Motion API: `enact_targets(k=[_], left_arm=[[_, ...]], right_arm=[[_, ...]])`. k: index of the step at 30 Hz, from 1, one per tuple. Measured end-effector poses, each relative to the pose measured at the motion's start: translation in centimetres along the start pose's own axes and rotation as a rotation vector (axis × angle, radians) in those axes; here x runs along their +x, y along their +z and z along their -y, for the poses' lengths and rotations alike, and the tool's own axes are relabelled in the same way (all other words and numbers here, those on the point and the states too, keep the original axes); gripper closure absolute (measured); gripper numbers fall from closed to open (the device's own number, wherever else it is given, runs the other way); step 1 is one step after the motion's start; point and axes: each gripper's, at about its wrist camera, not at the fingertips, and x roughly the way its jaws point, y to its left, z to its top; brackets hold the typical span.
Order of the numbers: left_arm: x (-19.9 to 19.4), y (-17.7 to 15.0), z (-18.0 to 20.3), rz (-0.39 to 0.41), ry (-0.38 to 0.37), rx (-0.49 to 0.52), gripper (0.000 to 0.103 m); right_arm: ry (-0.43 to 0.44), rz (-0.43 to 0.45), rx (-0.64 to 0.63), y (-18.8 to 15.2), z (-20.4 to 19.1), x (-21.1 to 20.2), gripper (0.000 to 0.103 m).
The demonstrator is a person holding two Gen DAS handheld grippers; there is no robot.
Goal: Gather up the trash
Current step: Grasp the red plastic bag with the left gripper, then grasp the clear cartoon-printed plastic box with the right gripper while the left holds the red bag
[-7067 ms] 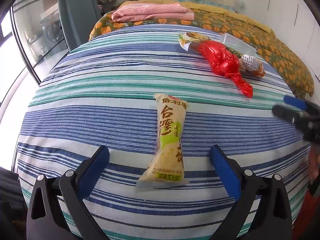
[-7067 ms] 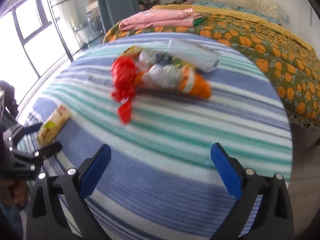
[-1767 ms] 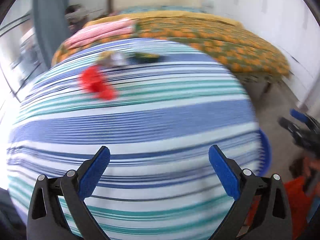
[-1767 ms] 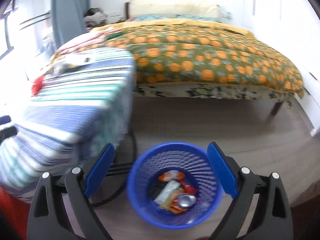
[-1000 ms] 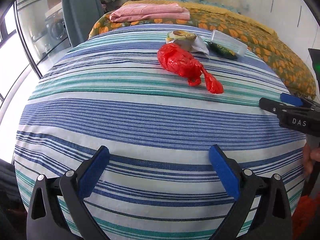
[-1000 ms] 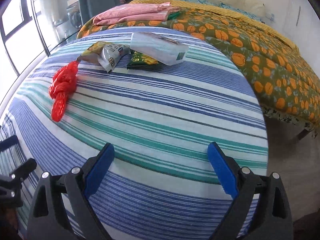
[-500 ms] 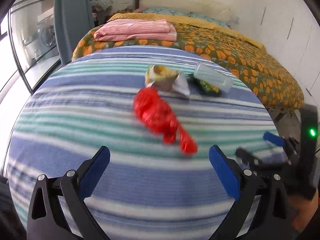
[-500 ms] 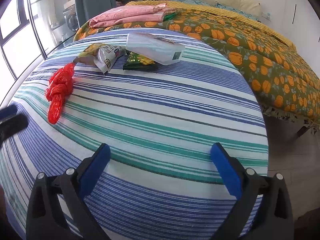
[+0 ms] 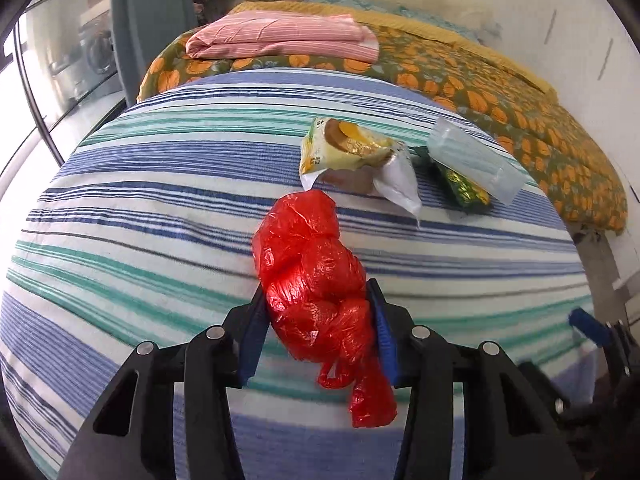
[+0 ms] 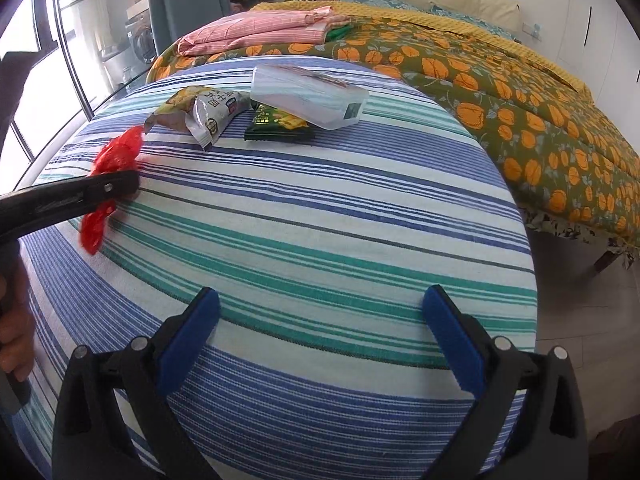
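Observation:
A crumpled red plastic bag (image 9: 316, 276) lies on the striped tablecloth (image 9: 120, 240). My left gripper (image 9: 316, 300) is closing on it, and its blue pads touch both sides of the bag's lower half. From the right wrist view the red bag (image 10: 116, 152) sits at the far left, with one of the left gripper's fingers (image 10: 80, 196) across it. My right gripper (image 10: 322, 300) hovers wide open over the near part of the cloth with nothing between its pads. Behind the bag lie a yellow snack wrapper (image 9: 352, 148), a green packet (image 9: 464, 190) and a clear plastic box (image 9: 472, 160).
Beyond the table stands a bed with an orange-flower cover (image 10: 520, 100) and a folded pink cloth (image 9: 280, 38). Windows and a grey curtain (image 10: 180, 4) are at the left. The table's right edge drops to a tiled floor (image 10: 580, 320). A hand (image 10: 12, 340) shows at the left border.
My left gripper moved forward over the table to the red bag and its jaws narrowed from wide open onto it. The right gripper stayed still and open.

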Motion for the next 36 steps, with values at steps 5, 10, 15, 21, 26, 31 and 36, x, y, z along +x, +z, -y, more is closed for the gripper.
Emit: enact_targets(k=[5, 10, 15, 21, 26, 31, 36], left_arm=[[-3.4, -3.0, -2.0, -0.045, -0.059, 0.134, 0.056], [-5.0, -5.8, -4.6, -0.052, -0.076, 0.14, 0.039], [-4.4, -6.7, -5.9, -0.02, -0.038, 0.058, 0.019], [-3.7, -7.0, -6.2, 0.0, 0.038, 0.07, 0.012], [-3.5, -7.1, -5.9, -0.009, 0.047, 0.083, 0.005], [-3.5, -7.2, -5.9, -0.007, 0.055, 0.081, 0.005], [-3.5, -7.2, -5.9, -0.007, 0.055, 0.081, 0.005]], right_arm=[[0.0, 0.0, 0.0, 0.0, 0.0, 0.0, 0.005], [0.0, 0.0, 0.0, 0.0, 0.0, 0.0, 0.005], [0.0, 0.0, 0.0, 0.0, 0.0, 0.0, 0.005], [0.001, -0.001, 0.002, 0.0, 0.1, 0.0, 0.005], [0.001, 0.0, 0.002, -0.1, 0.1, 0.0, 0.005], [0.002, 0.0, 0.003, -0.1, 0.1, -0.1, 0.005], [0.007, -0.001, 0.005, -0.2, 0.1, -0.1, 0.005]])
